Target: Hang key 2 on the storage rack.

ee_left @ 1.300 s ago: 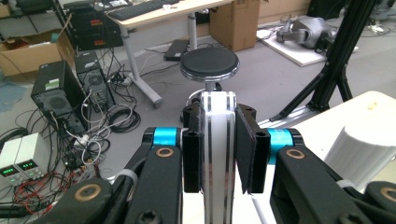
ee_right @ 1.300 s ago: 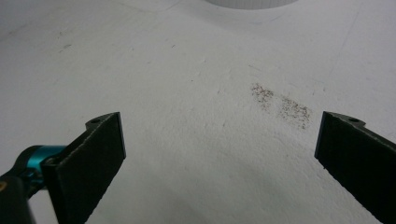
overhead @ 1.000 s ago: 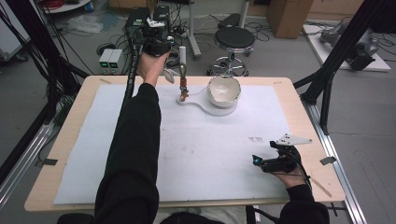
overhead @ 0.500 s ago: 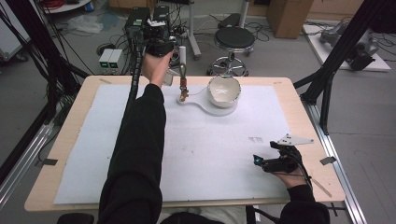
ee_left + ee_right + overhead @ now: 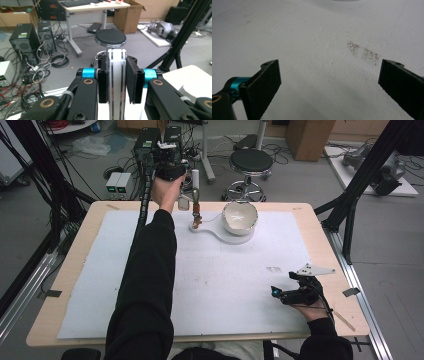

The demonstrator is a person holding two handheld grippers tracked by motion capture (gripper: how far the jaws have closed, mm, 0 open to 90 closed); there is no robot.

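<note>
1. Whisk (image 5: 195,195) in the high view: held above the far edge of the table (image 5: 65,285), left of the bowl (image 5: 239,217). Its white upright handle is clamped in the left gripper (image 5: 192,182), which the person's left hand (image 5: 167,190) holds out past the table's far edge. Below the handle a metal part hangs down, with a brownish tip close over the flat white board (image 5: 220,232) that the bowl stands on; whether the tip touches the board I cannot tell. The bowl is white with a darker, mottled inside. The right gripper (image 5: 277,291) rests low near the table's near right corner, well apart from the whisk, over the white mat (image 5: 225,285) that covers the table.

2. Left gripper view: the whisk handle (image 5: 116,82) is white with two dark lengthwise stripes and a glossy surface. It stands upright between the two black jaws, whose pads (image 5: 131,82) press on it from either side, so this gripper is closed on the handle. Behind it are a black stool (image 5: 110,38), cables on the floor and a cardboard box (image 5: 128,15).

3. Right gripper view: the black jaws stand wide apart with nothing between them, so this gripper is open. Below them lies the mat (image 5: 317,75), with a small patch of dark specks (image 5: 363,52).
</note>
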